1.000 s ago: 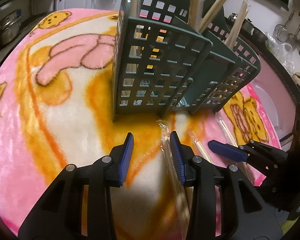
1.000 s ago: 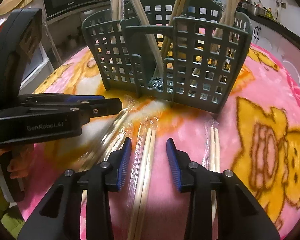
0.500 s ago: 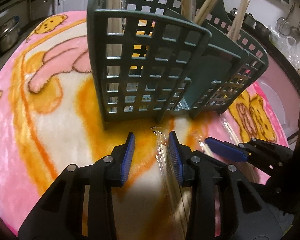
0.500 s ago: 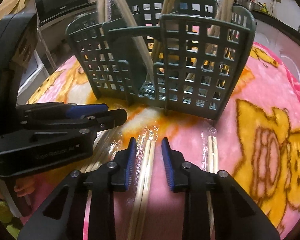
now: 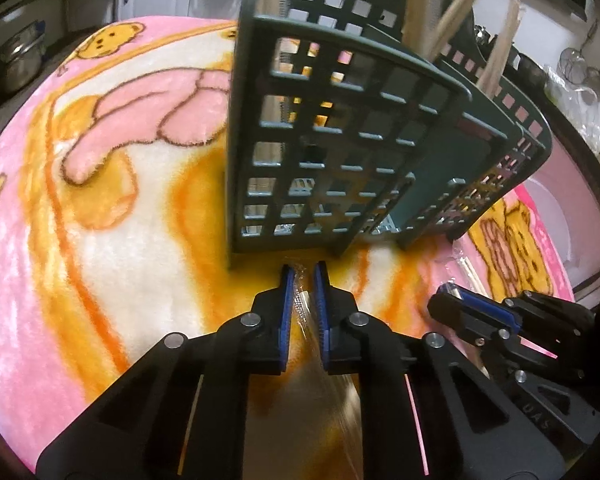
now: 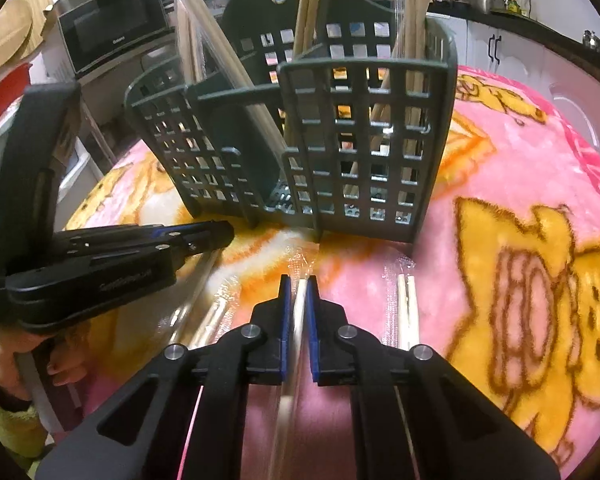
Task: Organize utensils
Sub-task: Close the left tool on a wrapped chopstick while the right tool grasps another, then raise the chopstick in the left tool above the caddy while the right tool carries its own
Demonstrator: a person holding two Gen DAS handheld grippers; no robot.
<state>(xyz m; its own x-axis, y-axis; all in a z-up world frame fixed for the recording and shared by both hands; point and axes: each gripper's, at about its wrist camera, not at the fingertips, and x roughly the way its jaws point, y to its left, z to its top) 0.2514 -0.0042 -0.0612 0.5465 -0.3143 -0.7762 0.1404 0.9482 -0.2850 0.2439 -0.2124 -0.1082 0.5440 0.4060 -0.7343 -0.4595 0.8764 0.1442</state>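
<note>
Both tongs are closed down on wrapped chopsticks that lie flat on the blanket-covered table [image 6: 540, 184], and each pair runs lengthwise straight along its tongs' own fingers, pointing at the foot of the green utensil caddy [image 6: 364, 144].

The left tongs [image 5: 303, 280] are pinched on a clear-sleeved pair of chopsticks [image 5: 300, 300]; the sleeve's crimped end shows between the blue pads, just short of the caddy's [image 5: 340, 152] near wall. The sticks themselves are mostly a blur under the wrapper, so the grip looks firm, but I cannot be sure how much wood is actually between the pads.

The right tongs [image 6: 298, 280] are clamped on a second wrapped pair [image 6: 299, 308], whose tip pokes out ahead of the fingertips towards the caddy's front corner. A third wrapped pair [image 6: 407, 300] lies loose on the blanket just to the right, parallel to the held one, and more wrapped sticks lie between the two tools.

The caddy stands directly ahead of both tools and near them, already holding several chopsticks upright (some lean against its dividers). Seen from the right wrist, the left tongs [image 6: 216, 236] sit slightly closer to the caddy wall, so the left hand seems the nearer to deliver.

What the next move hinges on, as I judge it: the sticks lie horizontal and aimed at the caddy's base, while its openings face up, so each pair must be lifted and tipped upright before it can drop into a compartment.
</note>
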